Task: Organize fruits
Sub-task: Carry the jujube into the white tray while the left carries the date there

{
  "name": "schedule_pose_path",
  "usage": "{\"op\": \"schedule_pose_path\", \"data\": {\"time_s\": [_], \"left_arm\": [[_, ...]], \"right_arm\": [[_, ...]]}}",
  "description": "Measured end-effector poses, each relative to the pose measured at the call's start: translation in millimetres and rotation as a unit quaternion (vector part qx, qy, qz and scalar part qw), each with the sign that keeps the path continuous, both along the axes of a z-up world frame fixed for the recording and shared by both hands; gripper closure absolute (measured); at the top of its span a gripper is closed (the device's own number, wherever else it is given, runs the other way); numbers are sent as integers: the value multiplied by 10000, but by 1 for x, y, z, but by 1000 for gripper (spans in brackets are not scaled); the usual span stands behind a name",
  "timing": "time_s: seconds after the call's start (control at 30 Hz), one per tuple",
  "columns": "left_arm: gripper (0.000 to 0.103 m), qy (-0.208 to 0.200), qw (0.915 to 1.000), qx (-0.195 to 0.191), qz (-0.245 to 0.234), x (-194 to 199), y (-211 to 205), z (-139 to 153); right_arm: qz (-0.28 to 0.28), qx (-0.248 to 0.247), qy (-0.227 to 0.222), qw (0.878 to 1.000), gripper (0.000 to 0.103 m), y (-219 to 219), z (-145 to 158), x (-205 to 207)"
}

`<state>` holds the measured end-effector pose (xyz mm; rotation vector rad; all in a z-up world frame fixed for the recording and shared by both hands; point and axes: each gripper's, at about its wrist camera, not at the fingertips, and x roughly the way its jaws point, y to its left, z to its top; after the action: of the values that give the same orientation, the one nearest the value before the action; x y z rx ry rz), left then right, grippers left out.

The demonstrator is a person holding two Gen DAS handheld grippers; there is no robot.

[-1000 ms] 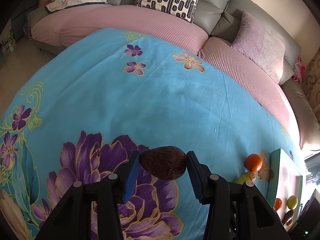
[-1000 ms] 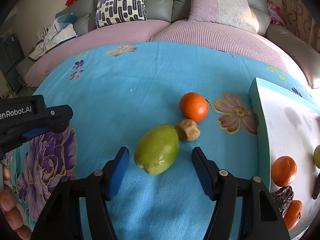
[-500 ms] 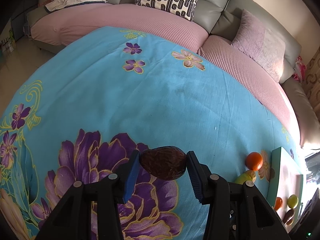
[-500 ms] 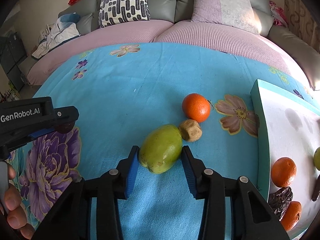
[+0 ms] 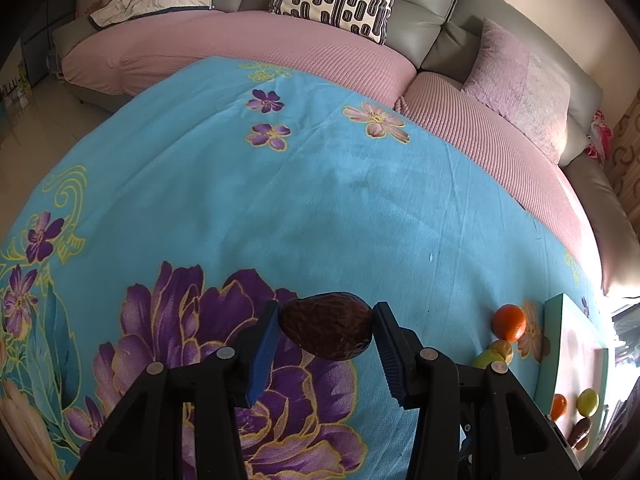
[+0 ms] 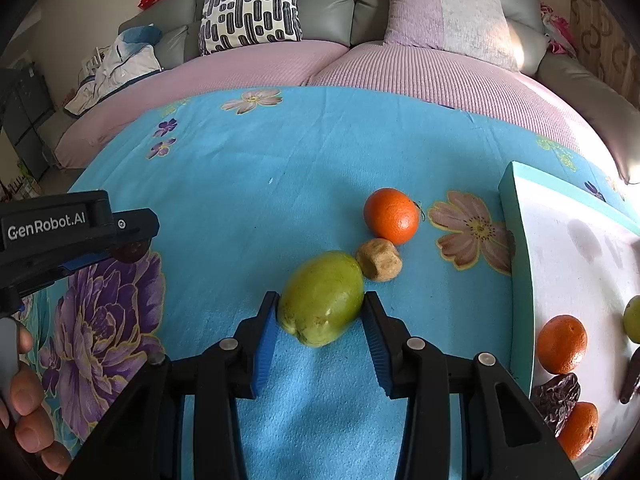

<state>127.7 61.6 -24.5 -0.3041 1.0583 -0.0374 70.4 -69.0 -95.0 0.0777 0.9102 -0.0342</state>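
My right gripper (image 6: 320, 314) pinches the green mango (image 6: 322, 298), long axis toward one o'clock; the tray (image 6: 520, 280) lies at three o'clock.

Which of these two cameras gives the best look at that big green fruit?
The right wrist view: the green fruit sits large and central, pinched between the right gripper. The left wrist view catches only a sliver of it, mostly hidden behind the gripper body.
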Motion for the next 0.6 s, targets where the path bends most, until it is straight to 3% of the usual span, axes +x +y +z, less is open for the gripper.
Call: {"op": "schedule_pose_path", "data": {"time_s": [0.6], "left_arm": [[53, -473, 9988, -131, -83, -14, -1, 36]], "right_arm": [[33, -117, -375, 9992, 60, -3, 35, -21]]}}
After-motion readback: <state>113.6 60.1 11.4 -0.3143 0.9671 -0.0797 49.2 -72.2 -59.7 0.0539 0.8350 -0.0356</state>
